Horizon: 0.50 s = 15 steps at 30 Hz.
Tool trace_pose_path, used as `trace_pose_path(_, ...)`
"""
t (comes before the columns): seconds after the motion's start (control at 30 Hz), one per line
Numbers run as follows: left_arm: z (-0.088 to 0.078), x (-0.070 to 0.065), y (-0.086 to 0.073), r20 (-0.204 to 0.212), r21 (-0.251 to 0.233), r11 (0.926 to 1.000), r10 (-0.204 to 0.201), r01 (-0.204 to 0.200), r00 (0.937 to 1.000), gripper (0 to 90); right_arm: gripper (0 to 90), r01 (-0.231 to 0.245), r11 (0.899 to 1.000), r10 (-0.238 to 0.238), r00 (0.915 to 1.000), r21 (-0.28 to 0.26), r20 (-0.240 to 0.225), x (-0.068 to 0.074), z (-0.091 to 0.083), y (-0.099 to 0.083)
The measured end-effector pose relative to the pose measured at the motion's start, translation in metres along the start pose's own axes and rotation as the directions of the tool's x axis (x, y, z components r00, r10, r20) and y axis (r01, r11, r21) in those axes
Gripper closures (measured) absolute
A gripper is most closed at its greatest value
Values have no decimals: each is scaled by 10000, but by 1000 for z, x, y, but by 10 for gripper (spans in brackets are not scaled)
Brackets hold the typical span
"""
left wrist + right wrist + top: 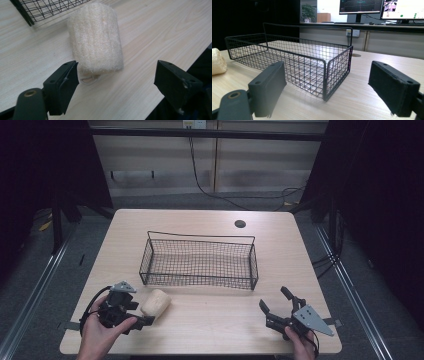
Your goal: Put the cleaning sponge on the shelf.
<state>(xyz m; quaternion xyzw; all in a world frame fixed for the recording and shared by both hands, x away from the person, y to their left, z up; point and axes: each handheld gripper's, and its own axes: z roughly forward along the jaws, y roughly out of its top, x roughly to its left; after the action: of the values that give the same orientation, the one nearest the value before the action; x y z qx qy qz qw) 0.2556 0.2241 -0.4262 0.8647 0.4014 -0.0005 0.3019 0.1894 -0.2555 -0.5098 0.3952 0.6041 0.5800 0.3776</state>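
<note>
Your left gripper [116, 82] stands wide open, empty, the loofah [96, 40] lying on the tabletop [215, 315] just ahead between its jaws, long axis running away toward the wire basket [200, 262]. Your right gripper [277, 312], also open and empty, sits well apart.

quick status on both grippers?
Left gripper: open, jaws either side of the loofah sponge, not clamped.
Right gripper: open, holding nothing, pointed at the wire basket.
</note>
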Motion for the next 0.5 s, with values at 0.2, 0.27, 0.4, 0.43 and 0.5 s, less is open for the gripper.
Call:
trace_pose_path(0.2, -5, 5, 18, -151, 593, 9982, -86, 95, 9998, 175, 136, -14, 10000, 14, 10000, -1, 0, 0, 0, 0)
trace_pose_path(0.27, -6, 5, 26, -266, 860, 9962, -139, 161, 9996, 175, 136, -54, 10000, 54, 10000, 7, 15, 1, 0, 0)
trace_pose_path(0.4, -6, 7, 37, -3, 936, 9953, -261, 260, 9997, 176, 135, -17, 10000, 17, 10000, -8, -7, 0, 0, 0)
trace_pose_path(0.43, -6, 8, 40, 101, 955, 9949, -337, 326, 9994, 176, 136, -45, 10000, 45, 10000, 2, 1, 1, 0, 0)
trace_pose_path(0.5, -4, 9, 43, 100, 1207, 9917, -452, 436, 9989, 182, 136, 0, 10000, 0, 10000, -6, -2, 0, 0, 0)
